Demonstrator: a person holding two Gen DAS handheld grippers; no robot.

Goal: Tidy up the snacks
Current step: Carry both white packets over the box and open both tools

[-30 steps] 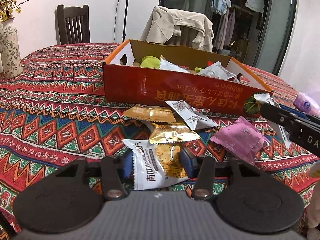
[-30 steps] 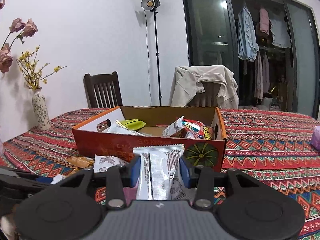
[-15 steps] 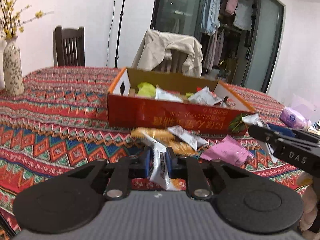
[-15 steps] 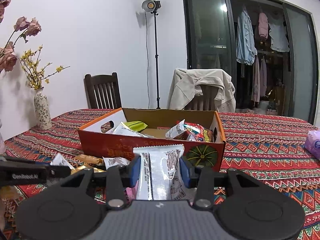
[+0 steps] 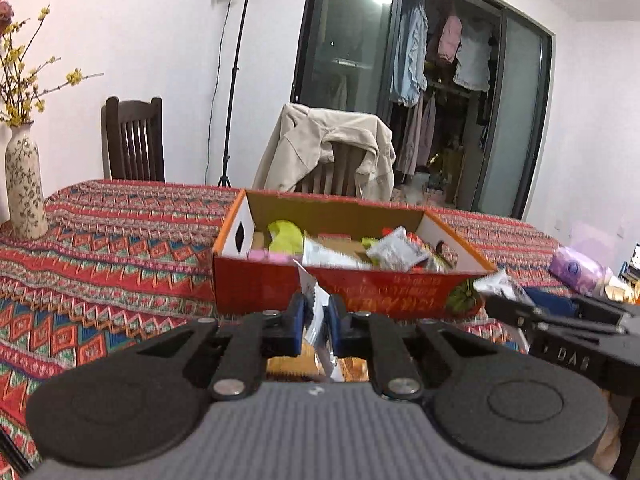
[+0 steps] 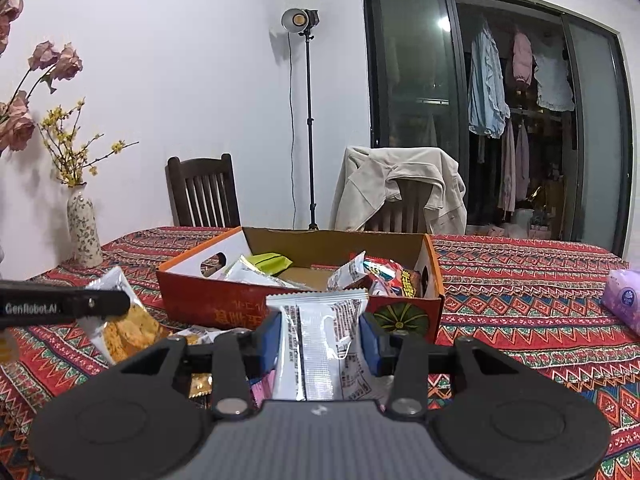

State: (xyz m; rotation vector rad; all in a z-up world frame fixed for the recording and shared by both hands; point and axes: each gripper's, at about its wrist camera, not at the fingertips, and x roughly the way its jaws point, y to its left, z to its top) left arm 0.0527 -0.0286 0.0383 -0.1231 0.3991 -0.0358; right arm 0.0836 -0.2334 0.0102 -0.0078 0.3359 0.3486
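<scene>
An open red cardboard box (image 5: pixel 360 296) (image 6: pixel 208 304) with several snack packets in it stands mid-table. My left gripper (image 5: pixel 318 322) is shut on a white and orange snack packet (image 5: pixel 316 308), held edge-on in front of the box's near wall. In the right wrist view the same packet (image 6: pixel 120 320) hangs from the left gripper's finger (image 6: pixel 64 304) at the left. My right gripper (image 6: pixel 320 340) is shut on a silver-white snack packet (image 6: pixel 320 344), held upright before the box's right front corner. The right gripper (image 5: pixel 560 320) shows at the right edge of the left wrist view.
A patterned red tablecloth (image 5: pixel 120 248) covers the table. Loose packets (image 6: pixel 200 384) lie below the grippers. A flower vase (image 5: pixel 24 192) stands far left, a purple tissue pack (image 6: pixel 624 300) at the right. Two chairs (image 6: pixel 204 192) and a lamp stand (image 6: pixel 308 120) are behind the table.
My left gripper closed on the white and orange packet and lifted it off the table, tilting up toward the box. The right gripper kept still with its packet.
</scene>
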